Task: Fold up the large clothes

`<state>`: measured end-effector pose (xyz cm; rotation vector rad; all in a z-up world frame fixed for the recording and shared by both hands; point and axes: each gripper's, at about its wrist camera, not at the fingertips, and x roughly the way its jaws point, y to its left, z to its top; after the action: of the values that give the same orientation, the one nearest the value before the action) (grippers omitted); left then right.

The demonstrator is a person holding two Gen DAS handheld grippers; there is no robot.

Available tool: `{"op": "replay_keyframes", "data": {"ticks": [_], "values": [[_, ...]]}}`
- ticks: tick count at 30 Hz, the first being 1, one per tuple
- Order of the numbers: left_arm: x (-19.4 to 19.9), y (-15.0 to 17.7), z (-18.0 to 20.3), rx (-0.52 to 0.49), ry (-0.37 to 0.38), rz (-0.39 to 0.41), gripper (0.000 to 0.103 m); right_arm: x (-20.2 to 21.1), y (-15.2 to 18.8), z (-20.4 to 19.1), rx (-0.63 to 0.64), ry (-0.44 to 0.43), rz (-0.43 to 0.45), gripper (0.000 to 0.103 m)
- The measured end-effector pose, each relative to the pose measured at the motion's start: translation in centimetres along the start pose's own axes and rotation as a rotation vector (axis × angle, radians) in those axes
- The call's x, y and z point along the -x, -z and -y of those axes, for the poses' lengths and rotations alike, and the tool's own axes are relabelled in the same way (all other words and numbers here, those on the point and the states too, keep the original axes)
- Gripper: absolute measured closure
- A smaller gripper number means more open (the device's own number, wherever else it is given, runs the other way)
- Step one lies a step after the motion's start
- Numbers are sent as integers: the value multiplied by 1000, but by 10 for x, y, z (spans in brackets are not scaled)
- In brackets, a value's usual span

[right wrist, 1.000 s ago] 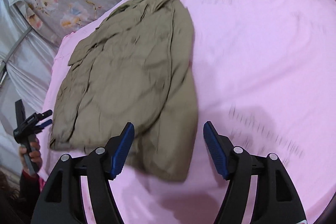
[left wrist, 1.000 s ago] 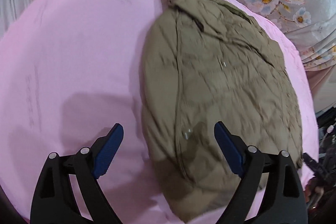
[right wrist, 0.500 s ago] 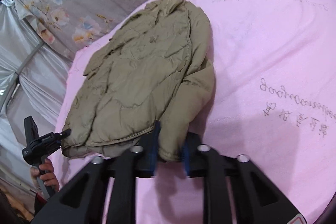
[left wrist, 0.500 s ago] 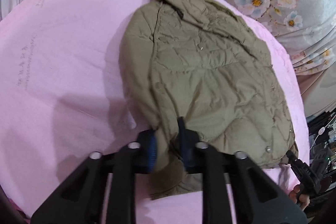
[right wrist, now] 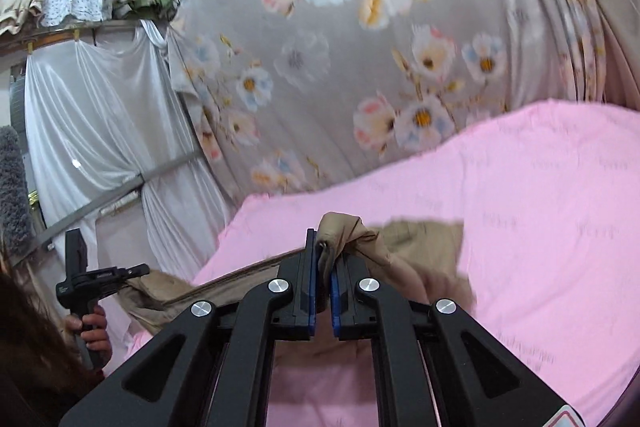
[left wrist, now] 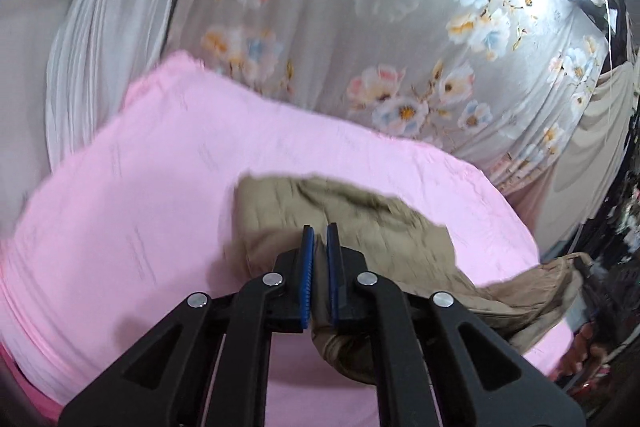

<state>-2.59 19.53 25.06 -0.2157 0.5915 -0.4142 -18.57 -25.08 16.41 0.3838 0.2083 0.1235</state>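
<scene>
Behind, floral curtain [left wrist: 360, 27], pink sheet [left wrist: 140, 207]

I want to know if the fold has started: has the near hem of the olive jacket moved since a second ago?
Yes. The olive jacket, flat on the pink sheet before, has its hem raised clear, pinched by the left gripper and right gripper.

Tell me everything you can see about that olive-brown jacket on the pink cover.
The jacket is a padded, olive-khaki garment of soft, creased fabric. Its near edge is pinched and raised off the pink cover at two spots: the left gripper and the right gripper are each clamped on a fold of it, their jaws having just closed. Between the grips the edge sags; the far part lies bunched on the cover. Motion blur hides finer details.
</scene>
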Motion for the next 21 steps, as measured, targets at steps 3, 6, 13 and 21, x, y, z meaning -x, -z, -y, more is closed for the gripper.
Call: {"op": "replay_keyframes", "data": {"ticks": [3, 6, 13, 21], "values": [[-17, -32, 10, -65, -109, 89, 103, -35, -25, 14, 2, 34, 19, 98], [-81, -58, 8, -73, -132, 16, 103, -94, -36, 38, -48, 74, -13, 98], [-147, -50, -8, -44, -140, -100, 103, -198, -40, 75, -98, 209, -112, 98], [-154, -46, -19, -58, -107, -141, 41, -219, -38, 81, -78, 270, -133, 98]]}}
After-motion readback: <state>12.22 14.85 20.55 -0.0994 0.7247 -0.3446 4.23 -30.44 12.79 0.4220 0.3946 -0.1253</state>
